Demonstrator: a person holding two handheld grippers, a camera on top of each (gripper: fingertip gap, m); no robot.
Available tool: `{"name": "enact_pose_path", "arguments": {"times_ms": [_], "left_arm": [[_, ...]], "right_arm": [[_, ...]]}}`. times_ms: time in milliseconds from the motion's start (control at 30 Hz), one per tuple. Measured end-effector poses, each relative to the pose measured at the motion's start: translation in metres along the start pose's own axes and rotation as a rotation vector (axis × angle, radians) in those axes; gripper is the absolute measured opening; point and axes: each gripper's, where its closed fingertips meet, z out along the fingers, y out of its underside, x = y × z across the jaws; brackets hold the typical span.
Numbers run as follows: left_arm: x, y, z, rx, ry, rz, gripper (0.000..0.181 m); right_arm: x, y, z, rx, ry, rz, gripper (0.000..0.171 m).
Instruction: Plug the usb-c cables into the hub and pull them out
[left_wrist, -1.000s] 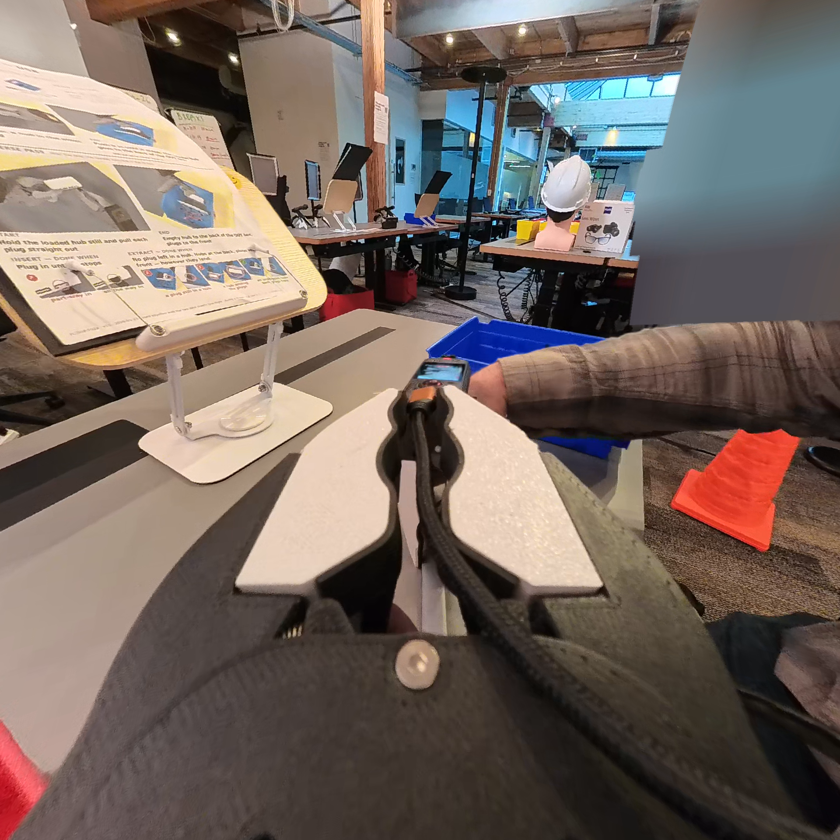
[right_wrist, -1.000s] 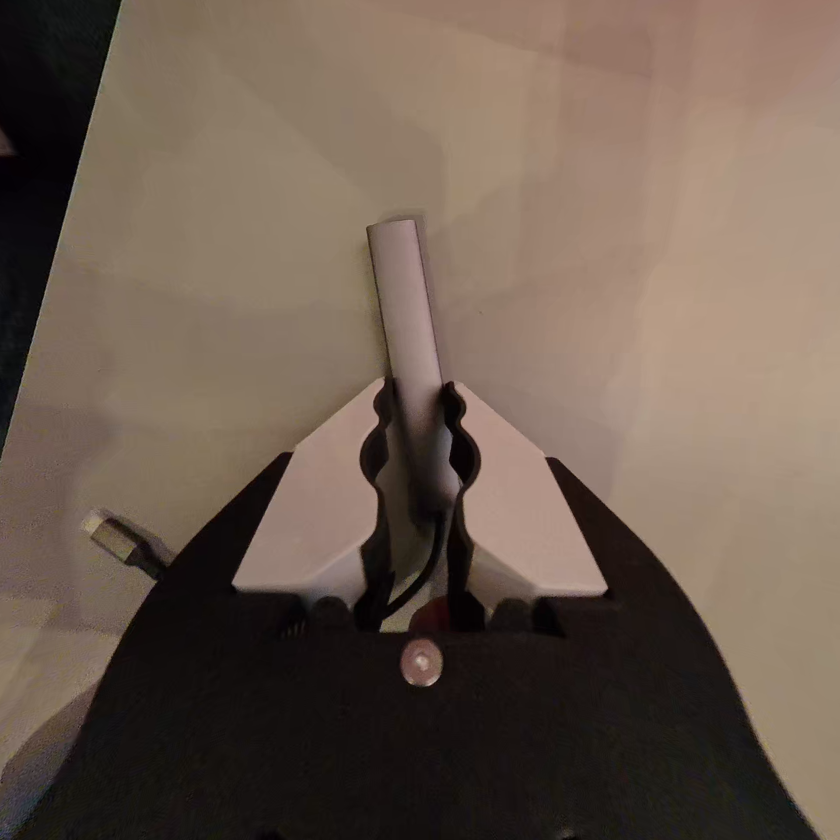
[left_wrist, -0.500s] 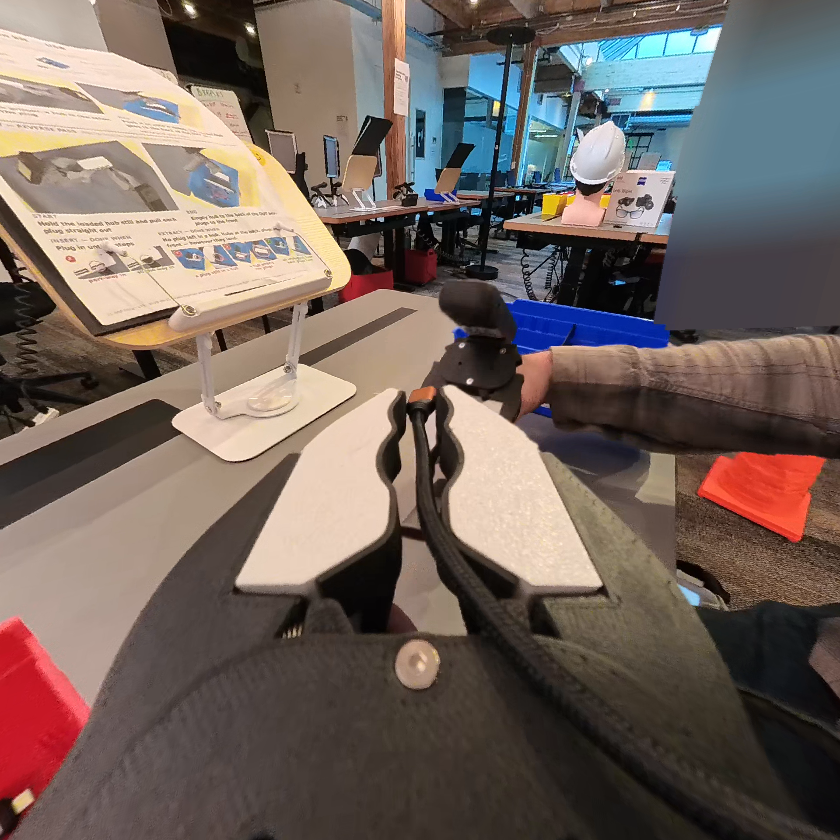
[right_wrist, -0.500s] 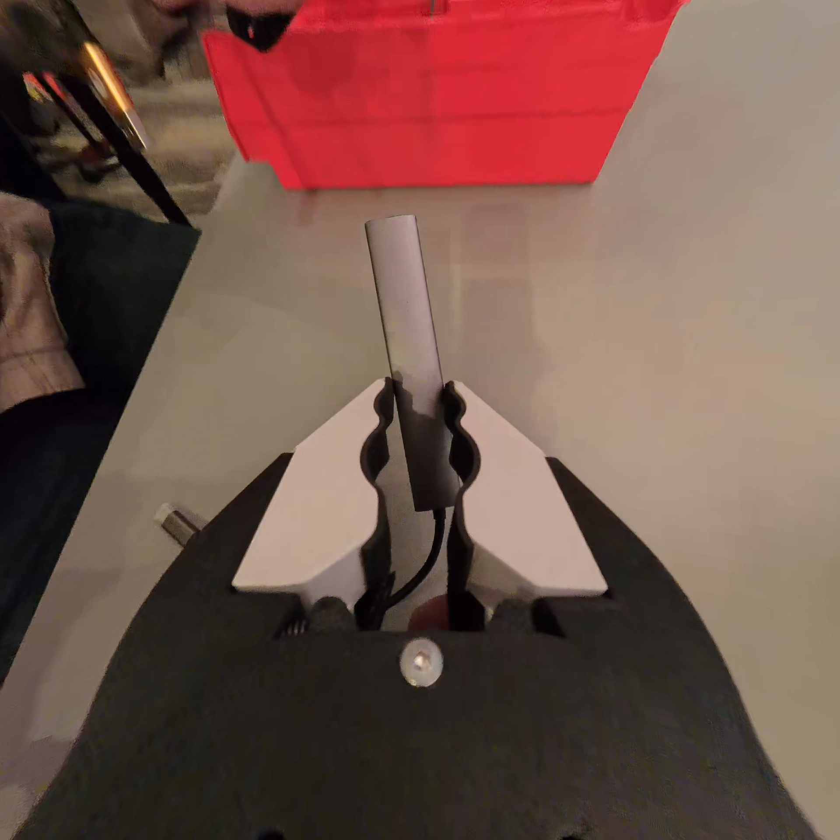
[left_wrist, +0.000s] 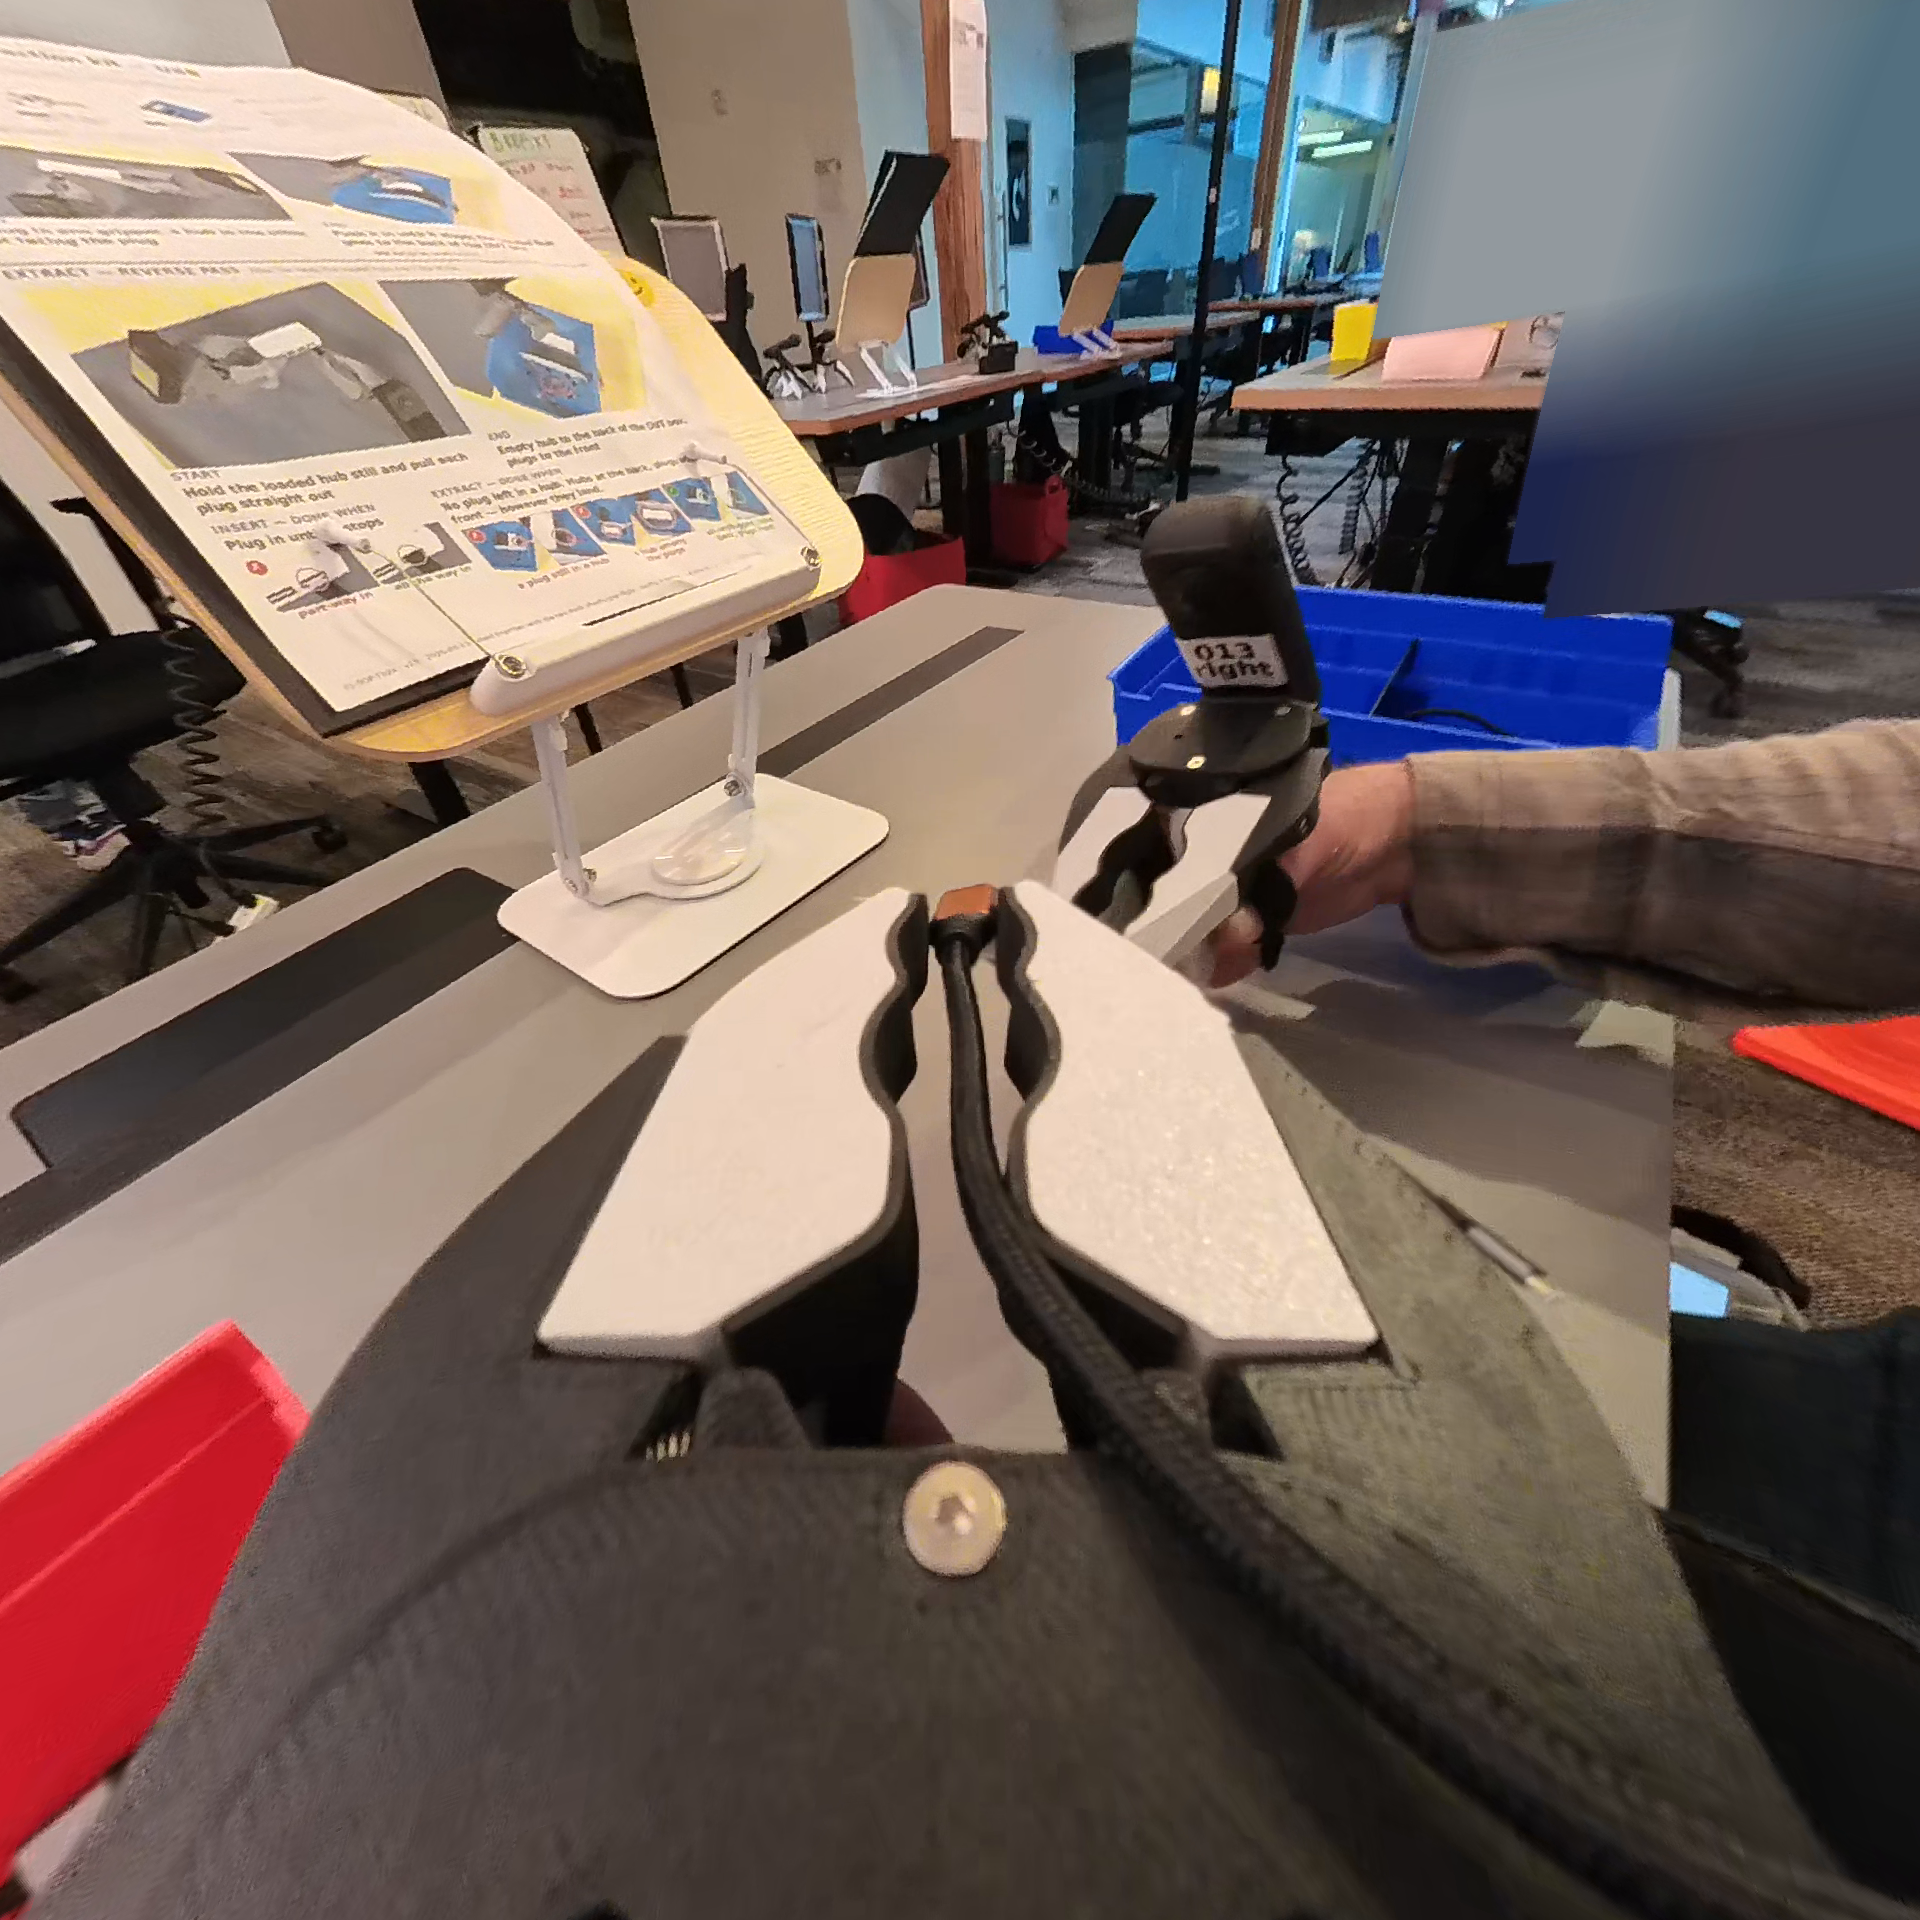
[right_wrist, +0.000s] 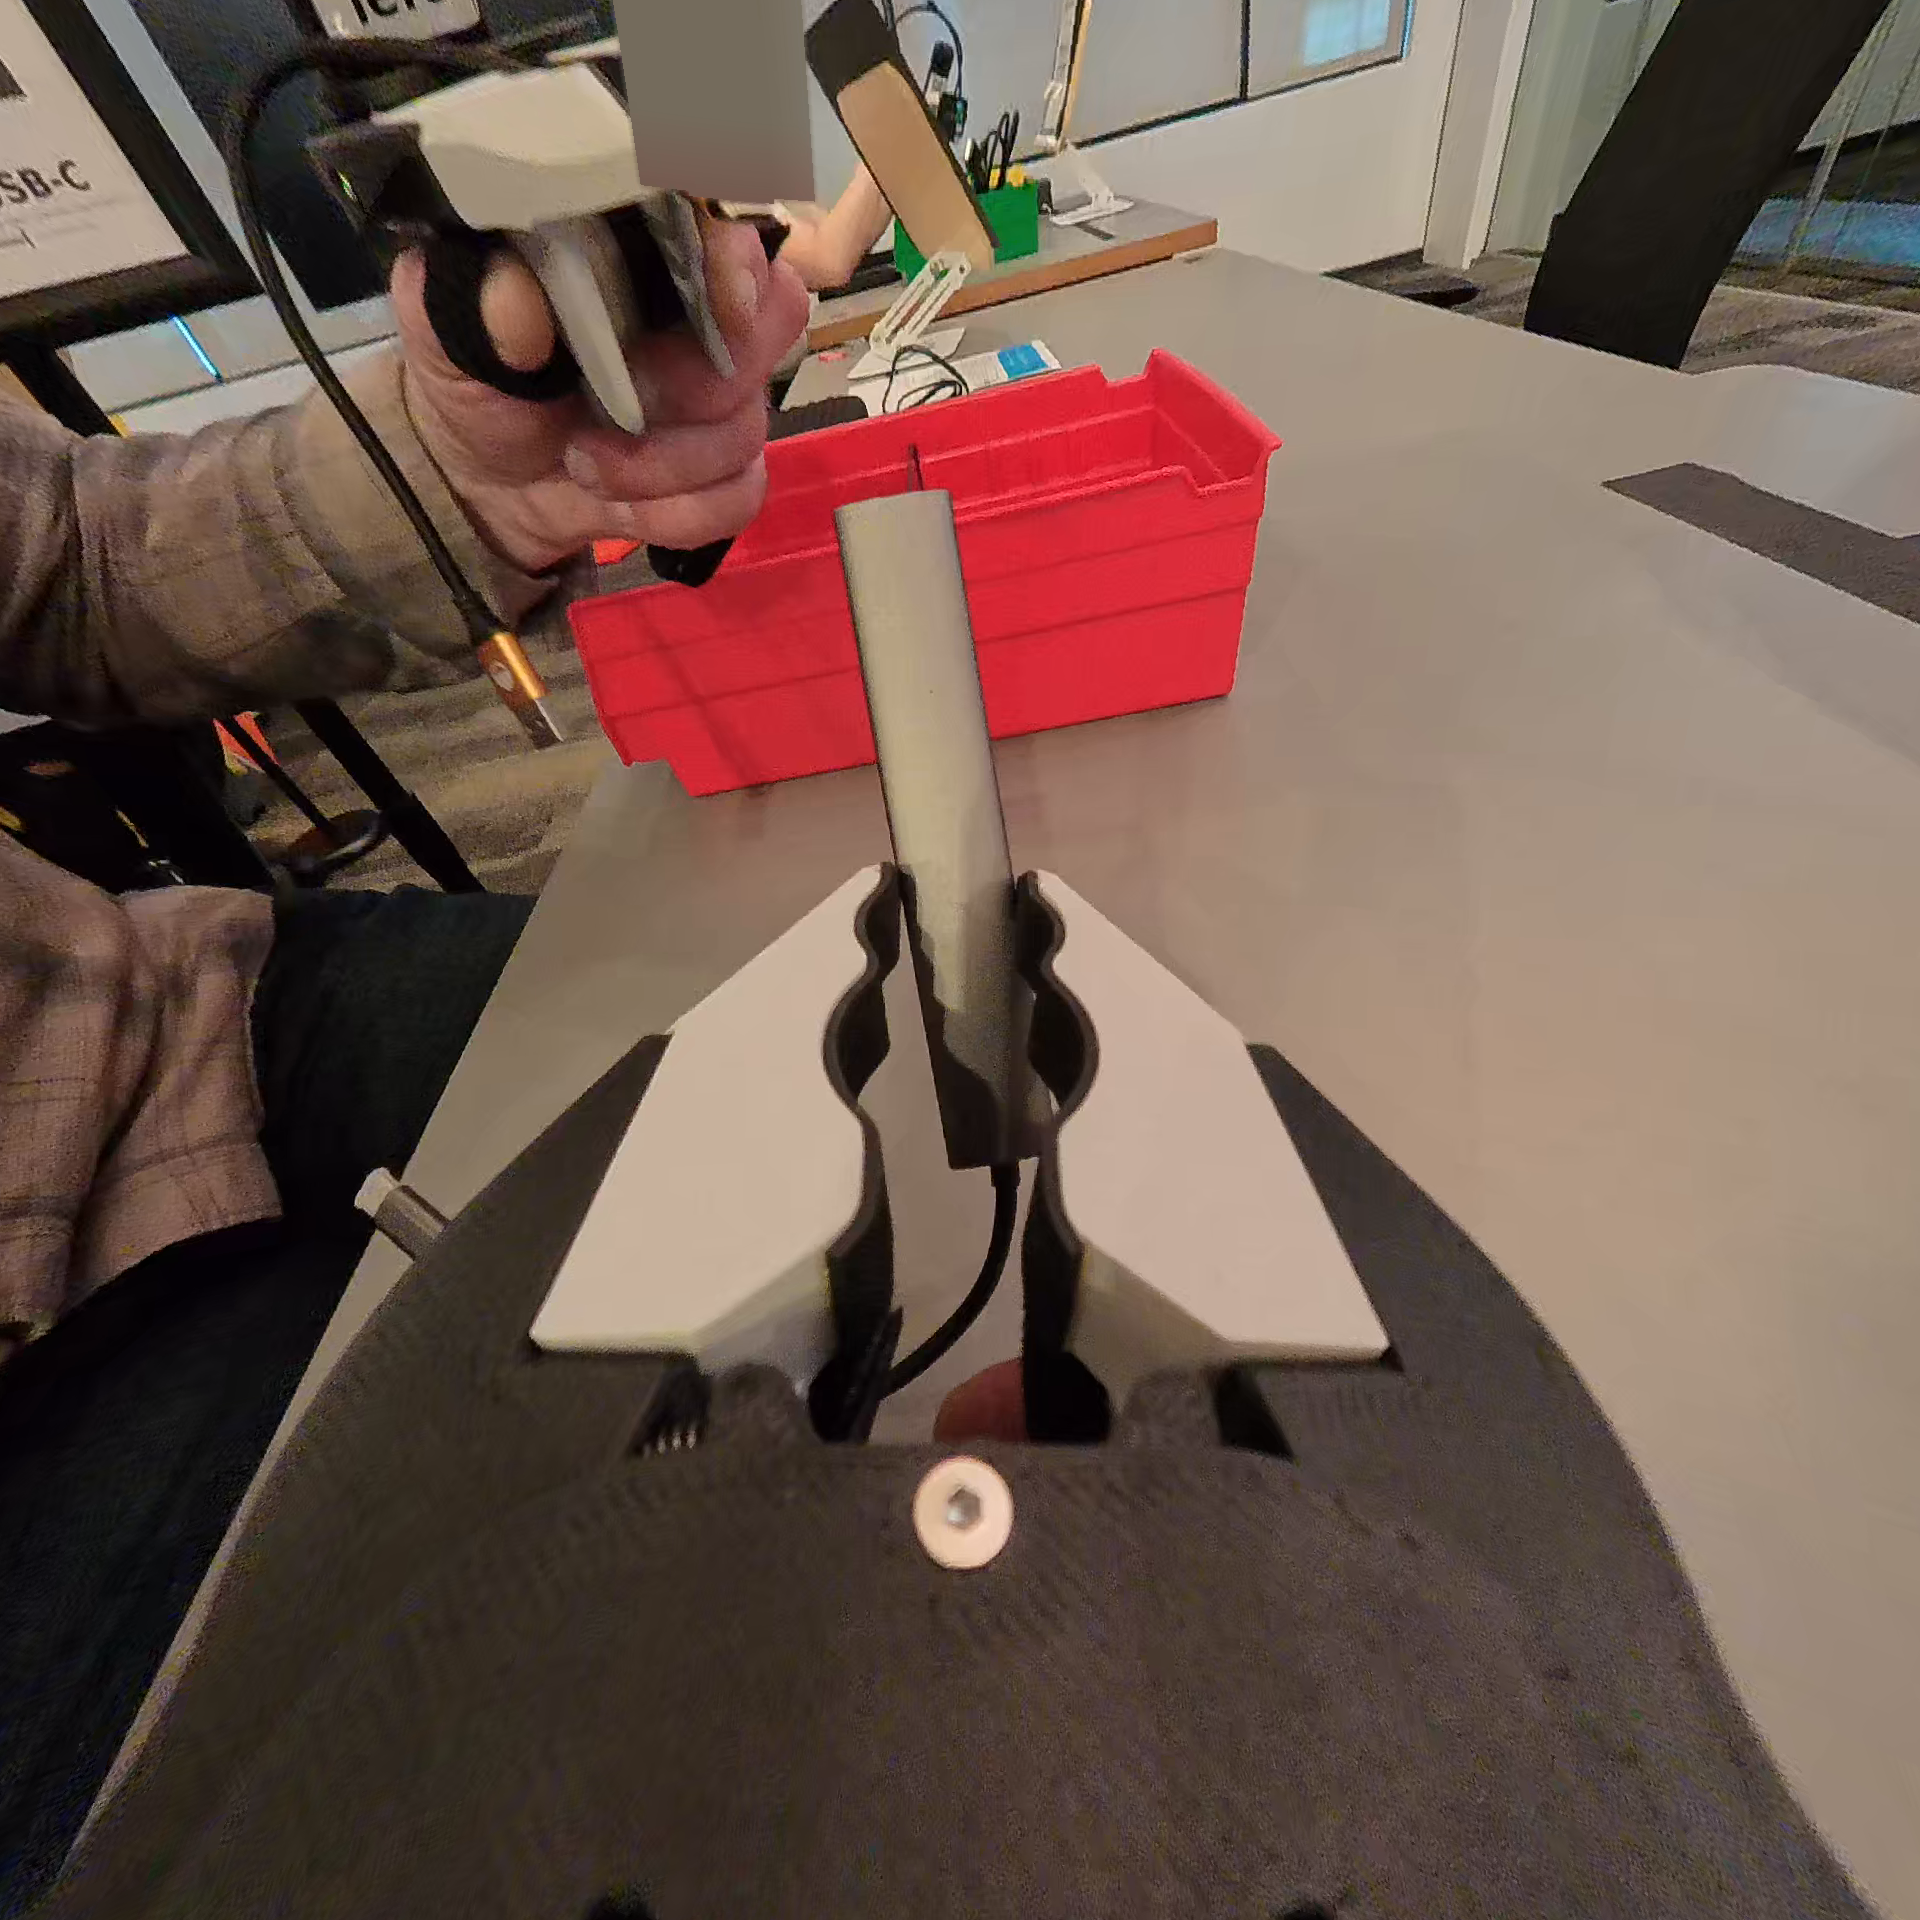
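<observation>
My left gripper (left_wrist: 964, 914) is shut on a black braided usb-c cable (left_wrist: 977, 1101), with its orange-collared plug (left_wrist: 964, 900) at the fingertips. My right gripper (right_wrist: 956, 894) is shut on the lower half of a slim grey hub (right_wrist: 920, 675), which sticks forward and up over the grey table (right_wrist: 1455, 831). The hub's thin black lead (right_wrist: 971, 1288) curls back between the fingers. In the right wrist view the left gripper (right_wrist: 649, 364) is up at the far left, and another orange plug end (right_wrist: 514, 681) of the cable dangles under the hand. The right gripper (left_wrist: 1174, 883) shows ahead and to the right in the left wrist view.
A red bin (right_wrist: 1039, 582) stands on the table beyond the hub, and its corner (left_wrist: 114, 1507) shows in the left wrist view. A blue bin (left_wrist: 1455, 675) stands at the far table edge. An instruction board on a white stand (left_wrist: 686, 883) is at the left. The person's sleeve (left_wrist: 1662, 831) reaches across. Left tips to right tips: about 15 centimetres.
The right gripper has tilted up from facing the bare table and now faces the red bin and left gripper. In the left wrist view it has come closer, fingers now showing. Both grips are unchanged.
</observation>
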Motion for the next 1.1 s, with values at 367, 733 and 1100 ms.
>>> {"name": "enact_pose_path", "arguments": {"times_ms": [367, 733, 1100], "left_arm": [[0.015, 0.065, 0.029, -0.296, -0.02, 0.026, 0.011], [0.039, 0.101, 0.059, -0.381, -0.045, -0.058, 0.012], [0.042, 0.11, 0.07, -0.399, -0.081, -0.115, 0.012]], "right_arm": [[-0.009, -0.006, -0.001, 0.103, -0.02, 0.045, 0.02], [-0.021, 0.014, 0.018, 0.017, -0.034, 0.002, 0.02], [-0.013, 0.041, 0.031, -0.171, 0.125, -0.09, 0.031]]}}
